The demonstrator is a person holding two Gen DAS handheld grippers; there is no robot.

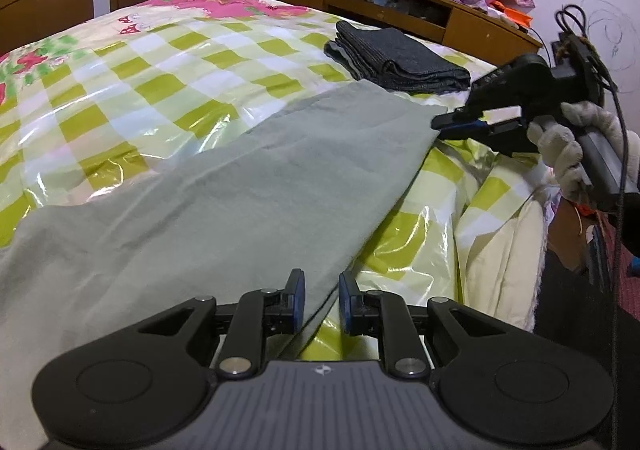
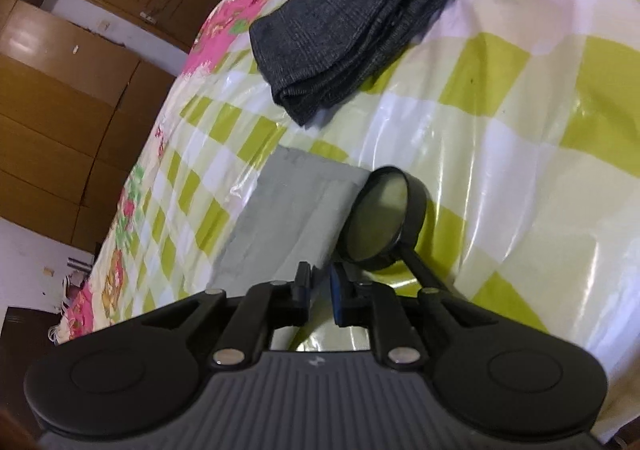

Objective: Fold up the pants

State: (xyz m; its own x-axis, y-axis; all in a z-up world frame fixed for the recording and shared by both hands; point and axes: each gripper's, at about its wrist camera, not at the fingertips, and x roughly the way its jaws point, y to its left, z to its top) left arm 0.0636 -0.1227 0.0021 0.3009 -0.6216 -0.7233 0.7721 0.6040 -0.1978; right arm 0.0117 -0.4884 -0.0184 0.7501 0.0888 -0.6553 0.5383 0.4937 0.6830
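Pants (image 1: 224, 186) lie flat on the bed (image 1: 168, 62), soft, thin and light, so they will bend and slide on the shiny cover. The edges and corners look best to grab. The left gripper (image 1: 321, 300) is partly open around the near edge of the pants. The right gripper (image 1: 444, 122) looks pinched on their far corner. Folded dark jeans (image 1: 396, 58) sit just past that corner. A brown shelf (image 1: 400, 10) stands behind the bed.

No words, numbers or brand names could be read in either view. Only a small pale emblem, too tiny to make out, sat on each gripper's ribbed grey body.
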